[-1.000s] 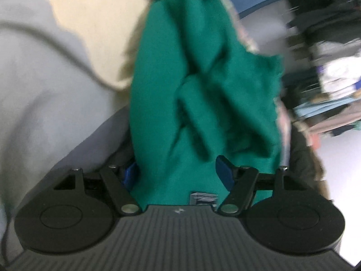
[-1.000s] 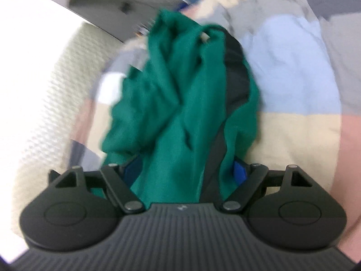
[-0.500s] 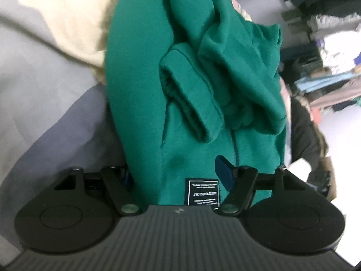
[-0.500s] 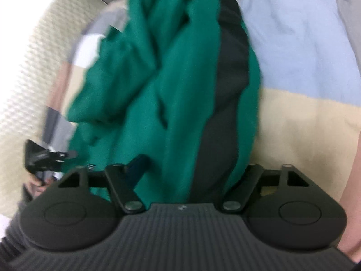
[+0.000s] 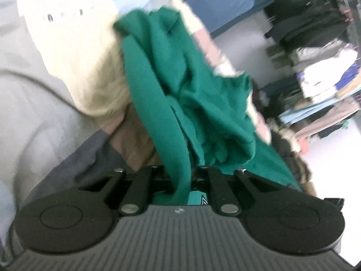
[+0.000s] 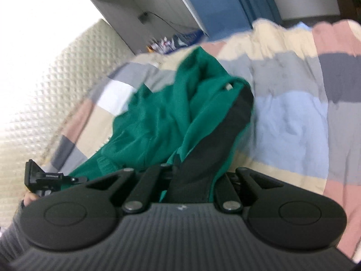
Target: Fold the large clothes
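Fabric of the green garment (image 5: 189,103) runs straight ahead from both grippers, bunched over the patchwork blanket (image 6: 291,117). The left gripper (image 5: 180,180) is closing on a green fold; the right gripper (image 6: 191,178) is clamped on its dark panel.

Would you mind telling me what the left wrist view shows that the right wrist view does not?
Only the left wrist view shows blurred racks of clothes at its right edge and a pale grey sleeve. Only the right wrist view shows the pastel patchwork blanket spread wide, a white quilted surface and the garment's black panel. Both show the crumpled green garment running into a gripper's closed jaws.
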The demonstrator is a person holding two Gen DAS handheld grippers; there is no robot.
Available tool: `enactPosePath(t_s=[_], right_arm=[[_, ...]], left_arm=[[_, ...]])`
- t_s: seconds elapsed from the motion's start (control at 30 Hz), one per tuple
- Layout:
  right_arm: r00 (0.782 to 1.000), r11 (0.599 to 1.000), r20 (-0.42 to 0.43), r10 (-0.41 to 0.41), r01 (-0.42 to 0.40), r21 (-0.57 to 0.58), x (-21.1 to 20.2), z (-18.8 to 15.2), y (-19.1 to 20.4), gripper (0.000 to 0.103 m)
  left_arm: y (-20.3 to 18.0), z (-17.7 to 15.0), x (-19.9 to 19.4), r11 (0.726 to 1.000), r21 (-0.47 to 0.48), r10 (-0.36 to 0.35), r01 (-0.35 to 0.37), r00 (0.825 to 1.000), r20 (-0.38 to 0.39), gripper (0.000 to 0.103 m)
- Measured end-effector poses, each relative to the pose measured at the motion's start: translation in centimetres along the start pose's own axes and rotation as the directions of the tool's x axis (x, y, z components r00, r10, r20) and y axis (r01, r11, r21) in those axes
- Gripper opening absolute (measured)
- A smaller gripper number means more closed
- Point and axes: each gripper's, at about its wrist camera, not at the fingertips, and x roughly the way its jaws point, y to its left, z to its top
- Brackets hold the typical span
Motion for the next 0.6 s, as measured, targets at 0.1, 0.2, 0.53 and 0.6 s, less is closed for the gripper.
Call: enactPosePath(t_s=[0.1, 0.2, 0.53, 0.6], right_arm=[[0.999, 0.999, 0.041, 0.034, -0.034, 0.015, -1.6, -0.5, 1.4, 0.008], [0.995, 0.997, 0.077, 0.060, -0.063, 0.035, -3.5, -1.3, 2.5, 0.008], [0.983, 0.980, 0.140, 0.117, -0.138, 0.147, -8.1, -3.7, 2.9, 0.008], [0.982, 0.974, 0.148, 0.120, -0.145, 0.172, -7.4, -2.9, 2.9, 0.008]], left_arm=[[-0.6, -0.3, -4.1, 0.999, -0.001, -0.035, 0.035, 0.999, 0.023, 0.010], [-0.4, -1.8, -8.0, 0.998, -0.019, -0.059, 0.059, 0.998, 0.021, 0.010], [-0.1, -5.1, -13.8, 0.985, -0.083, -0.148, 0.153, 0.987, 0.064, 0.010], [-0.2, -4.2, -13.4, 0.978, -0.094, -0.179, 0.188, 0.979, 0.095, 0.010]])
